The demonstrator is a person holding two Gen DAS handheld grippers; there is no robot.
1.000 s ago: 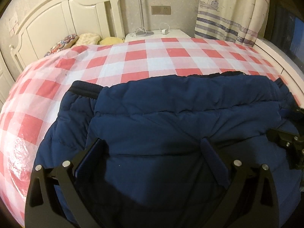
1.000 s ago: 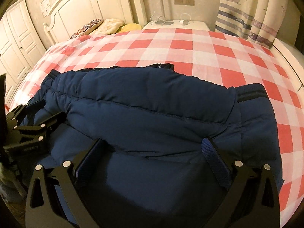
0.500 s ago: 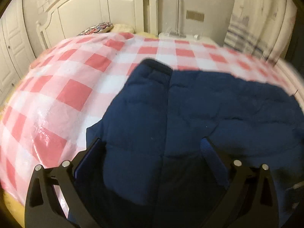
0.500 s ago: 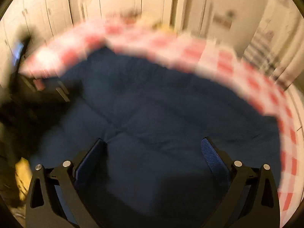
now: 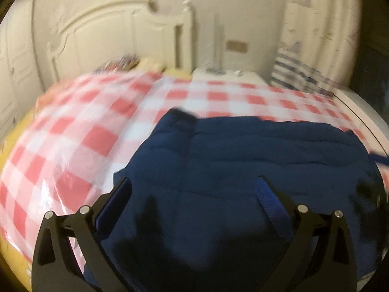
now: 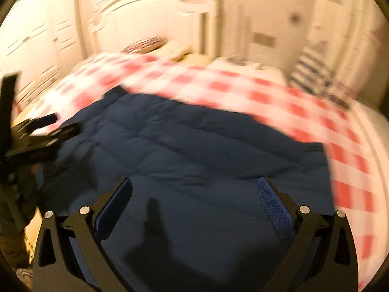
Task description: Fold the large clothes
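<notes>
A dark blue padded jacket (image 5: 243, 170) lies folded across the near part of the bed on a red and white checked cover (image 5: 73, 131). My left gripper (image 5: 194, 194) is open and empty above the jacket's near left part. My right gripper (image 6: 194, 194) is open and empty above the jacket (image 6: 194, 146), near its front edge. The left gripper also shows at the left edge of the right wrist view (image 6: 41, 133). Both views are blurred by motion.
A white headboard (image 5: 109, 36) stands at the far end with pillows (image 5: 121, 62) below it. A white nightstand (image 5: 226, 74) and a striped curtain (image 5: 304, 48) are at the back right. White wardrobe doors (image 6: 41, 31) are on the left.
Both grippers have pulled back and risen, so more of the bed, headboard and wall shows. The jacket lies as before. Both grippers stayed open.
</notes>
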